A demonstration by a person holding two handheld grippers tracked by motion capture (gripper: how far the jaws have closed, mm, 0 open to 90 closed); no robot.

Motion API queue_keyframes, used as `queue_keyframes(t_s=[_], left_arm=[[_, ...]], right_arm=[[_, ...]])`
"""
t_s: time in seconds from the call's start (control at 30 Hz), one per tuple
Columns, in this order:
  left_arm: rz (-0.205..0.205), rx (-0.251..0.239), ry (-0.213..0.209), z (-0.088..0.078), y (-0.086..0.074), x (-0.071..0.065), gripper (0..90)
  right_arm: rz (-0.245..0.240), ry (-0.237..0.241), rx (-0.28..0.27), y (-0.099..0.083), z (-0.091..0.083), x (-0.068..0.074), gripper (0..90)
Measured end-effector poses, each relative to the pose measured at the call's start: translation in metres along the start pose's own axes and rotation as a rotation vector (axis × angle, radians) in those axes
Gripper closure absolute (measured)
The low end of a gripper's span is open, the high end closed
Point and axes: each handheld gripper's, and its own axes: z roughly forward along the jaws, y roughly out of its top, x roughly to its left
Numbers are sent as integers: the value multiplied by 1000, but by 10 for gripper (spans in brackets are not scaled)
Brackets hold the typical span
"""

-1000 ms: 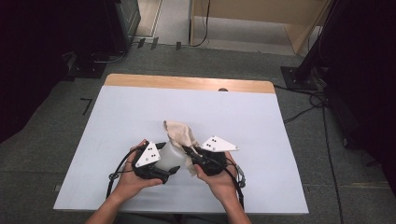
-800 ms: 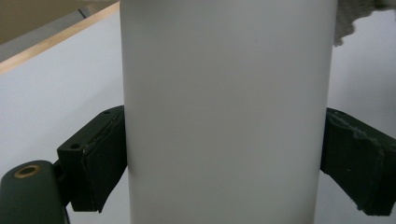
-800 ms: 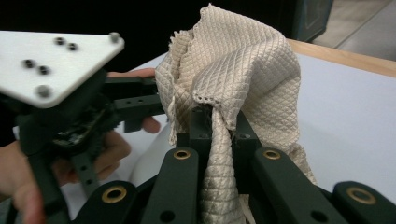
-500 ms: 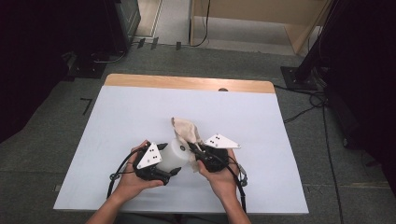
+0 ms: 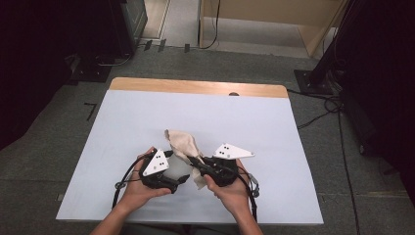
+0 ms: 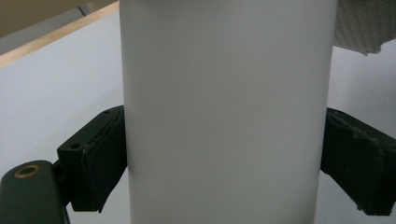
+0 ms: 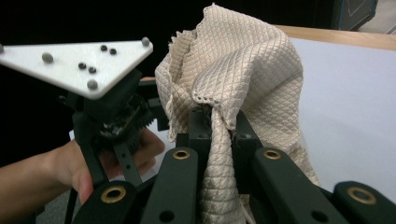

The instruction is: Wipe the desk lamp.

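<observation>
1. A person is working 2 handheld grippers near the front edge of a pale table (image 5: 147,112), just left of its middle, with a white cylinder and a beige cloth between them.

2. The left gripper (image 5: 182,179) is clamping the white cylinder (image 6: 228,112); in the left gripper view both black pads (image 6: 105,156) are pressing against its smooth sides, so the jaws are standing wide but closed on it.

3. The right gripper (image 5: 194,161) is pinching the quilted beige cloth (image 7: 243,70); in the right gripper view the jaws are nearly together, with a twisted strand of fabric running down between them and the rest billowing up above the tips.

4. In the high view the cloth (image 5: 182,143) is trailing from the right gripper toward the table's middle, part of it lying on the surface, part hanging just beside the cylinder.

5. A corner of the cloth (image 6: 362,25) is showing at the upper right of the left gripper view, near the cylinder but apart from it there.

6. Judging by the scene, the work appears to be wiping the cylinder with the cloth. Both grips look settled, which is the groundwork done. Whether the cloth is touching the cylinder's wall cannot be told, and no wiped patch is visible, so the rubbing itself seems to be what is left.
</observation>
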Motion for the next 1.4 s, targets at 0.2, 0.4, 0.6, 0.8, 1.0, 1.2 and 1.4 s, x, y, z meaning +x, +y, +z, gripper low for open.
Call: queue_keyframes(t_s=[0.2, 0.4, 0.6, 0.8, 1.0, 1.2, 1.4], left_arm=[[44, -5, 3, 0, -1, -4, 86], [54, -9, 2, 0, -1, -4, 86], [14, -17, -10, -1, -3, 0, 86], [10, -17, -15, -2, -3, 2, 86], [11, -18, -15, -2, -4, 2, 86], [4, -17, -15, -3, -4, 3, 86], [25, -20, -4, -2, -4, -1, 86]], right_arm=[[37, -16, -24, -1, 6, -6, 832], [99, -59, -26, -5, 11, -19, 831], [159, -64, -22, -9, 9, -30, 789], [155, -31, -43, -8, 5, -29, 673], [131, -21, -58, -6, 0, -27, 843], [130, 12, -11, -5, 1, -21, 860], [110, 78, -29, 2, 3, -6, 860]])
